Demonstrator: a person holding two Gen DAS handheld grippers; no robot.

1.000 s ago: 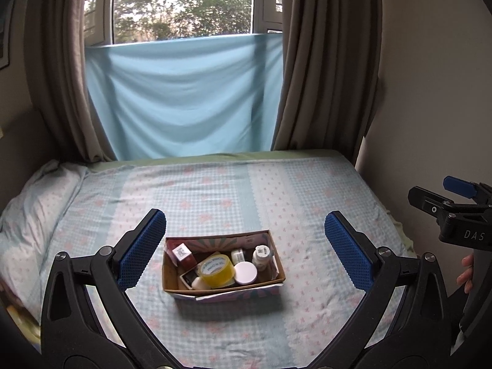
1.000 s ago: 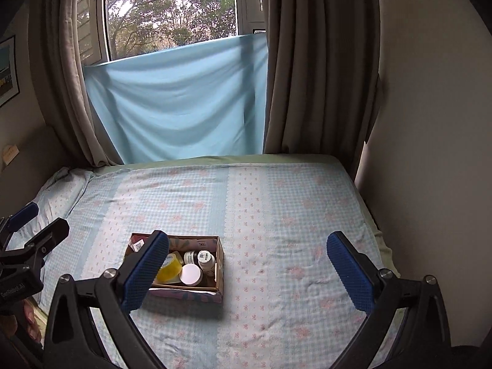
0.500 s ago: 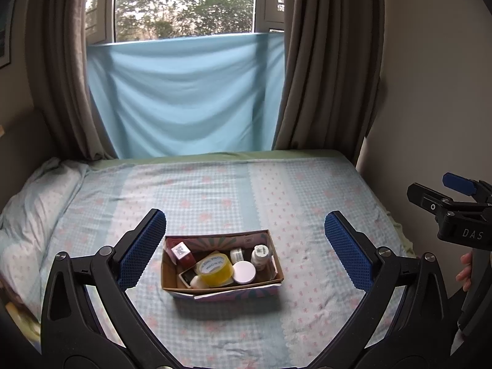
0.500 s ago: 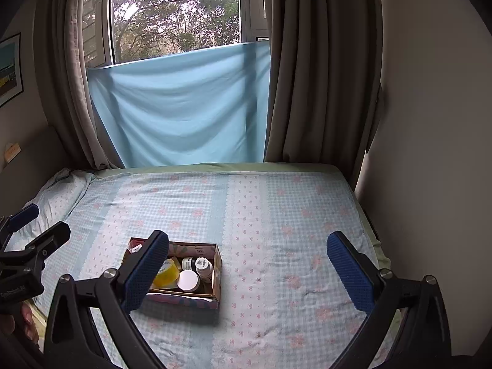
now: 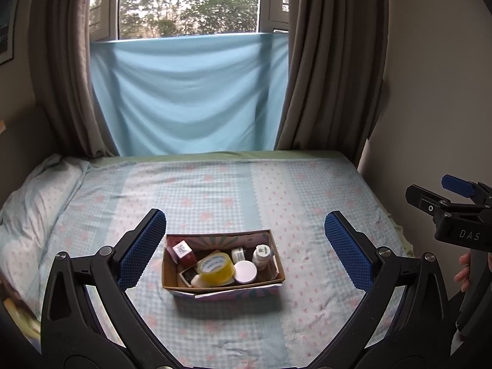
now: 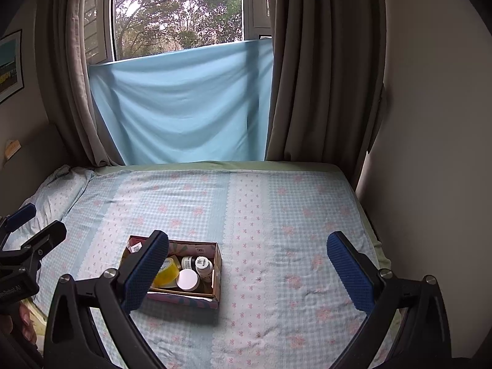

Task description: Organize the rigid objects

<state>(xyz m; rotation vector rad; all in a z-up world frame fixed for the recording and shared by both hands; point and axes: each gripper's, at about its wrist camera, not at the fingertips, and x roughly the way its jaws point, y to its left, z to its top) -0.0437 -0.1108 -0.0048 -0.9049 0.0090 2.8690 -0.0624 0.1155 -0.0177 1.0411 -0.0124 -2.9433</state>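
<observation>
A small open cardboard box [image 5: 275, 259] sits on the bed near its front edge; it also shows in the right wrist view [image 6: 217, 273]. In it lie a yellow tape roll [image 5: 214, 267], a red box [image 5: 181, 250], a white round lid [image 5: 245, 271], a white bottle [image 5: 263, 255] and a small jar [image 5: 237, 253]. My left gripper [image 5: 244, 250] is open and empty, held above and in front of the box. My right gripper [image 6: 247, 269] is open and empty, to the right of the box; its left finger hides the box's left part.
The bed [image 5: 215, 190] has a blue checked sheet with pink flowers. A pillow [image 5: 33, 190] lies at the left. A wall [image 6: 430, 153] runs along the bed's right side. Curtains and a blue cloth [image 5: 190, 92] hang at the far end.
Both grippers have tilted up and drawn back slightly; the box sits a little lower and farther in both views. Nothing was taken hold of or let go.
</observation>
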